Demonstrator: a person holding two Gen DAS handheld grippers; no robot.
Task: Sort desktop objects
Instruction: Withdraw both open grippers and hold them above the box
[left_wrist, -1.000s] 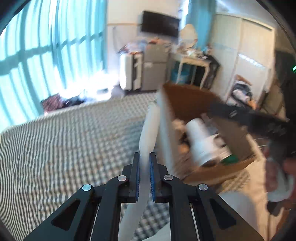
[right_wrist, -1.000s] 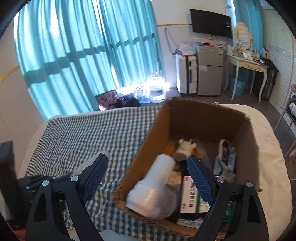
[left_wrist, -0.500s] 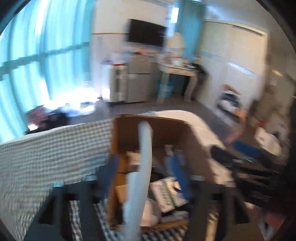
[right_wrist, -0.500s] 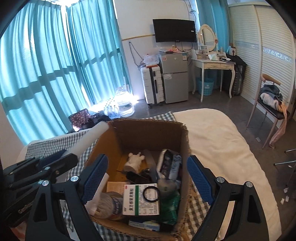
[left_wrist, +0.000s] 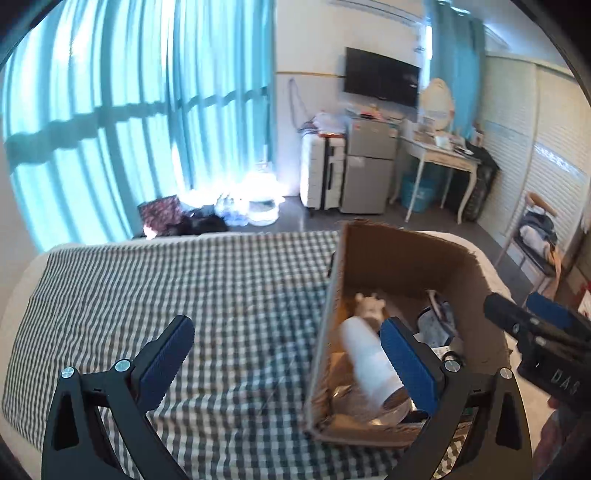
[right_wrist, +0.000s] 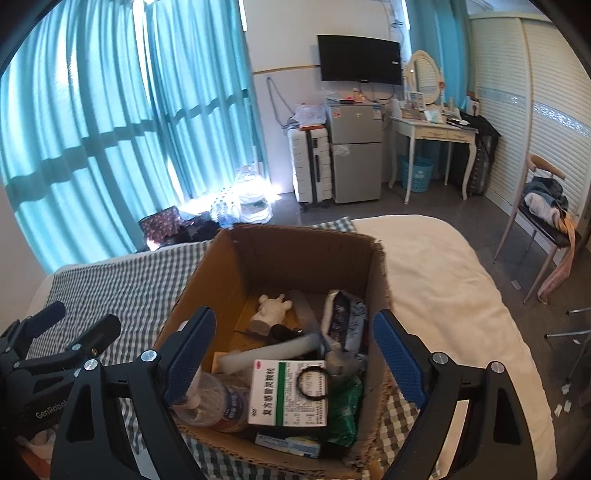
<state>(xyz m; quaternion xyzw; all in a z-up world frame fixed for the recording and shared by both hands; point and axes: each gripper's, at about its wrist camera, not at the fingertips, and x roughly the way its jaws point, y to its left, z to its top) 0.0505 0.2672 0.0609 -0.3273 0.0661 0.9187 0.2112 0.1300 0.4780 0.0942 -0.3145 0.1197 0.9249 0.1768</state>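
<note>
Releasing: my left tool (left_wrist: 284, 354) opening, nothing between pads; right tool (right_wrist: 293, 354) spread, empty. White foam tube (right_wrist: 269, 354) lies in cardboard box (right_wrist: 295, 254) ahead of right tool. Likely light, soft; grip mid-length.

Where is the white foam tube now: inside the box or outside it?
Inside. The foam tube lies slanted among the clutter within the cardboard box, free of both grippers.

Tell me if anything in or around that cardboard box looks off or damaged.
The cardboard box has ragged, torn top edges, worst at its near right corner. Inside it is a loose jumble: a white tube lies slanted across other items, and a black ring sits on a green-and-white medicine carton. Nothing looks spilled.
</note>
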